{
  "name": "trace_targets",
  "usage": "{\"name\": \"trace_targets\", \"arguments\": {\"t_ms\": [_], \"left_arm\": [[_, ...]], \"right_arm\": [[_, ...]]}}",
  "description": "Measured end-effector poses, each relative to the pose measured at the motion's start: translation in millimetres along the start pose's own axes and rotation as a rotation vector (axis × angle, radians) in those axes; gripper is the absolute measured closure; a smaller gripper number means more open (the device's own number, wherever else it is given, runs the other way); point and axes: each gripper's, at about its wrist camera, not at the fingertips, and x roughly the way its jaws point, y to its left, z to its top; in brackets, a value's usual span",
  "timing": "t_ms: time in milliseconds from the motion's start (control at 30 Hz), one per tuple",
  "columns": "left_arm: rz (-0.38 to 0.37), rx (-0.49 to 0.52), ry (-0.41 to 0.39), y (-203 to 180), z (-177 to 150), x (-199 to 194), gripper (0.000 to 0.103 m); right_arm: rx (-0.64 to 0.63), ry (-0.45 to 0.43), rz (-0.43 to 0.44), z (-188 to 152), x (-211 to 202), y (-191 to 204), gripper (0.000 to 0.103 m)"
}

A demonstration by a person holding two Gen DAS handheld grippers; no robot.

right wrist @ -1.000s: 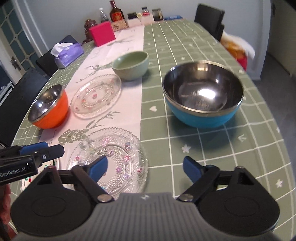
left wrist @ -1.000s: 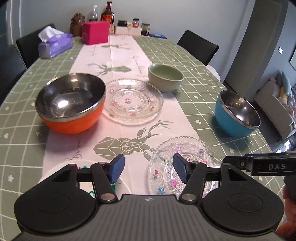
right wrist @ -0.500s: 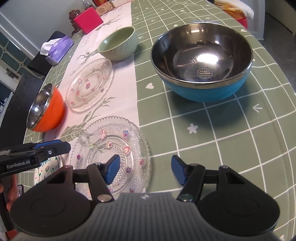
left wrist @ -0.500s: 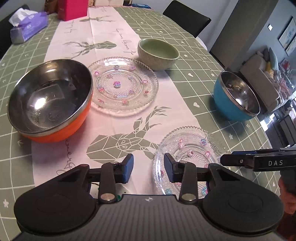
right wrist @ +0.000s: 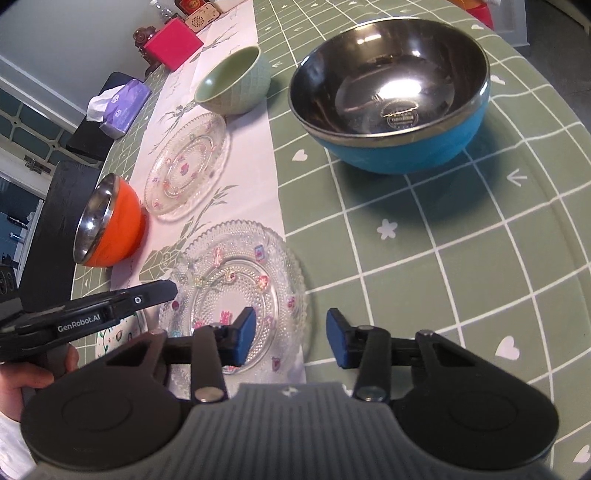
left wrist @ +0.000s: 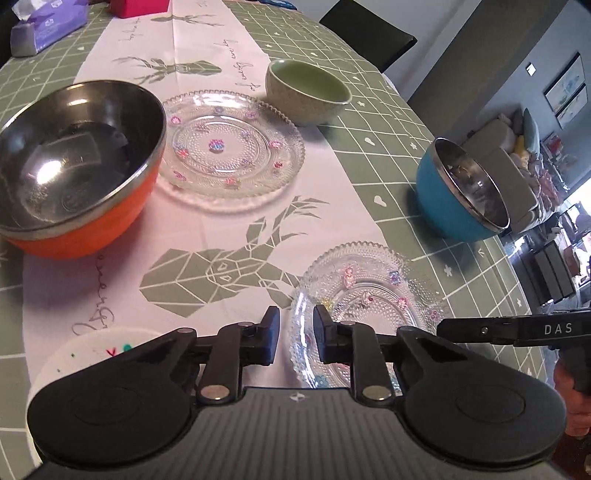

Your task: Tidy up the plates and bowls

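My left gripper has its jaws narrowed to a small gap around the left rim of the near glass plate, not clamped. My right gripper is open, straddling the right rim of the same plate. A second glass plate lies further back, also in the right wrist view. An orange steel bowl sits at the left, a green ceramic bowl behind, a blue steel bowl at the right. A white patterned plate lies at the near left.
A purple tissue box and a pink box stand at the far end of the table. Black chairs surround it. The table edge curves close on the right.
Both grippers have moved down and forward to the near glass plate. The left jaws have narrowed around its left rim. The right jaws have narrowed somewhat over its right rim.
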Motion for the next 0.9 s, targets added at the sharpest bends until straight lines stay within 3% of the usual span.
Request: {"name": "trace_targets", "arguments": {"t_ms": [367,900], "left_arm": [[-0.040,-0.077,-0.008,7.9,-3.9,2.8,0.089],[-0.047,-0.107,-0.024,-22.3,-23.4,-13.8,0.091]], "right_arm": [[0.059,0.020,0.019,-4.2,3.1,-9.1,0.095],[0.032,-0.045,0.001,-9.2,-26.7,-17.3,0.097]]}}
